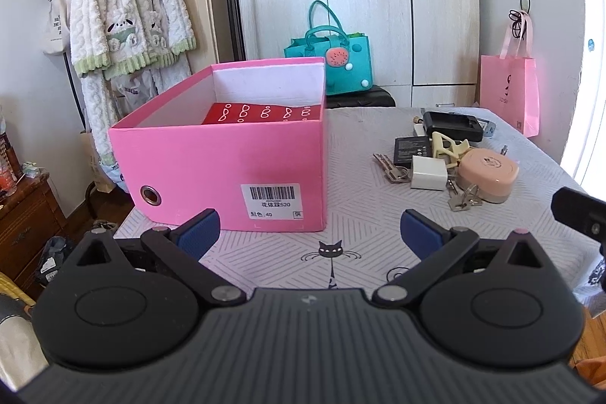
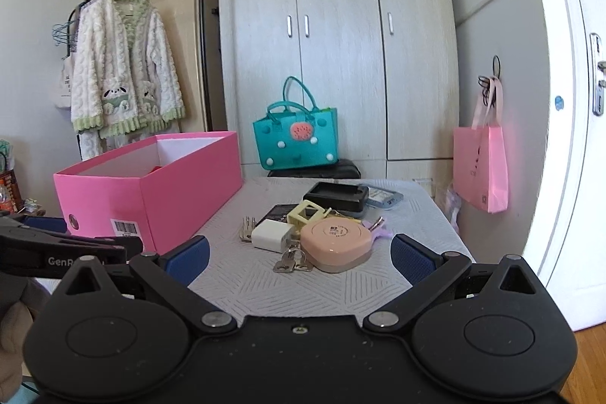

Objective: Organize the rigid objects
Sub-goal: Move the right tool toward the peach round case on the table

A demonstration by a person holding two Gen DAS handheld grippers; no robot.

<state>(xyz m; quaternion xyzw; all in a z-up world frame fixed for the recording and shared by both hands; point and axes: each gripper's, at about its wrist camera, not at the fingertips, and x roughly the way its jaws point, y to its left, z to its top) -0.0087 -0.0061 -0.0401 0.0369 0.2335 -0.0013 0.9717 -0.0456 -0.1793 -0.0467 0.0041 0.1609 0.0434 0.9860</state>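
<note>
An open pink box (image 1: 227,169) (image 2: 151,192) stands on the left of the table, with a red patterned case (image 1: 261,114) inside. To its right lies a pile: a round pink case (image 1: 488,175) (image 2: 335,245), a white charger plug (image 1: 428,173) (image 2: 270,233), keys (image 1: 460,199) (image 2: 291,262), a cream clip (image 1: 449,144) (image 2: 305,214), a black battery (image 1: 411,146) and a black charger cradle (image 1: 450,125) (image 2: 337,195). My left gripper (image 1: 308,233) is open, empty, just before the box. My right gripper (image 2: 299,258) is open, empty, in front of the pile.
The table carries a grey patterned cloth (image 1: 360,226) with a cat drawing. Behind it a teal bag (image 2: 295,135) sits on a dark stool before a wardrobe (image 2: 333,44). A pink paper bag (image 2: 481,169) hangs at the right. A clothes rack with a fluffy robe (image 1: 128,6) stands left.
</note>
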